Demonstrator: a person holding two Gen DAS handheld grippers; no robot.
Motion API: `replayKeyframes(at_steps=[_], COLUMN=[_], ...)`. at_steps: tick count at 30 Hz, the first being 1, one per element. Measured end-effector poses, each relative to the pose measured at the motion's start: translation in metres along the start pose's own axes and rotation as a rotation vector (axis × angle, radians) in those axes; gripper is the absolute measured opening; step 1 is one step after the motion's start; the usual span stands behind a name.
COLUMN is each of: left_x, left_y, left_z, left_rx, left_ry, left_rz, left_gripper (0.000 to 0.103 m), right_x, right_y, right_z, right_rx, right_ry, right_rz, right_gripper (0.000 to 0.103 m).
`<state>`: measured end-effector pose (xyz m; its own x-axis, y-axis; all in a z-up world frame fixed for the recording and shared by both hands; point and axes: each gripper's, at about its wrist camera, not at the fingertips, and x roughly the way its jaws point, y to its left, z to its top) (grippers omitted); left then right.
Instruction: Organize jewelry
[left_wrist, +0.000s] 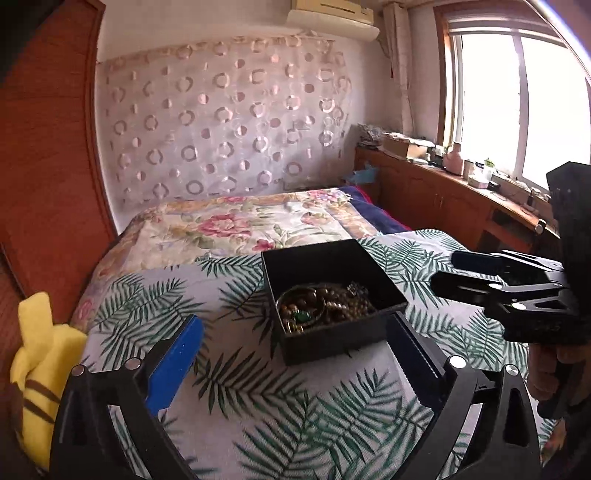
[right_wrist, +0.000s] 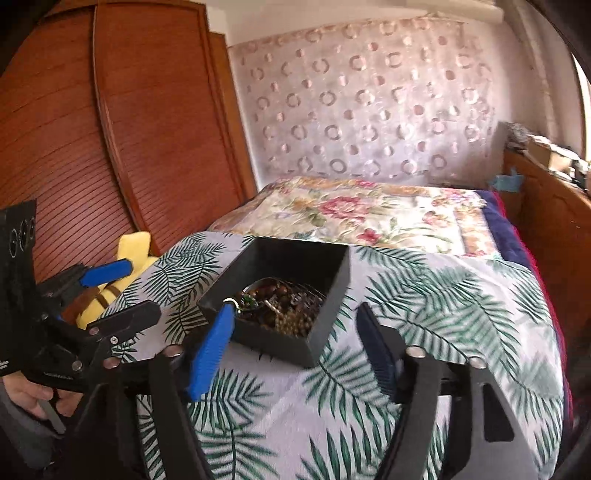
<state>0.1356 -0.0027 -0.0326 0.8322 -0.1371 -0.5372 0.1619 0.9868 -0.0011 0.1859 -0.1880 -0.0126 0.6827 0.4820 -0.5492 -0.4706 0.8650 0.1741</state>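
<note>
A black open box (left_wrist: 332, 258) sits on the palm-leaf bedspread (left_wrist: 258, 406) and holds a tangle of bead bracelets and other jewelry (left_wrist: 325, 306). The box (right_wrist: 332, 295) and jewelry (right_wrist: 284, 306) also show in the right wrist view. My left gripper (left_wrist: 295, 332) is open, its blue pads (left_wrist: 173, 365) just short of the box's near wall. My right gripper (right_wrist: 295, 328) is open and empty, its left pad (right_wrist: 210, 350) by the box's near corner. Each gripper shows in the other's view, the right one (left_wrist: 458, 273) and the left one (right_wrist: 122, 291).
A yellow plush toy (left_wrist: 37, 369) lies at the bed's left edge beside the wooden wardrobe (right_wrist: 110, 147). A floral quilt (left_wrist: 236, 229) covers the far bed. A wooden cabinet (left_wrist: 443, 199) with clutter runs under the window on the right.
</note>
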Motion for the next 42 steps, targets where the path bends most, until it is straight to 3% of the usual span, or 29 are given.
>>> replayKeyframes(at_steps=[5,17,42], left_x=[-0.021,-0.07,-0.076], left_y=[-0.001,0.003,0.001], left_z=[-0.009,-0.021,-0.027], left_rx=[-0.024,-0.061,-0.071], left_ry=[-0.007,-0.048,-0.058], left_rz=[0.033,0.109,0.105], left_gripper=[0.095,0.095,0.095], right_x=[-0.029,-0.082,-0.087], right_y=[0.009,0.018,0.029], right_z=[-0.017,-0.038,-0.047], right_rx=[-0.007,0.057,0.052], right_ry=[-0.068,-0.156,-0.168], right_rz=[-0.08,-0.173,-0.237], right_gripper=[0.101,0.101,0.101])
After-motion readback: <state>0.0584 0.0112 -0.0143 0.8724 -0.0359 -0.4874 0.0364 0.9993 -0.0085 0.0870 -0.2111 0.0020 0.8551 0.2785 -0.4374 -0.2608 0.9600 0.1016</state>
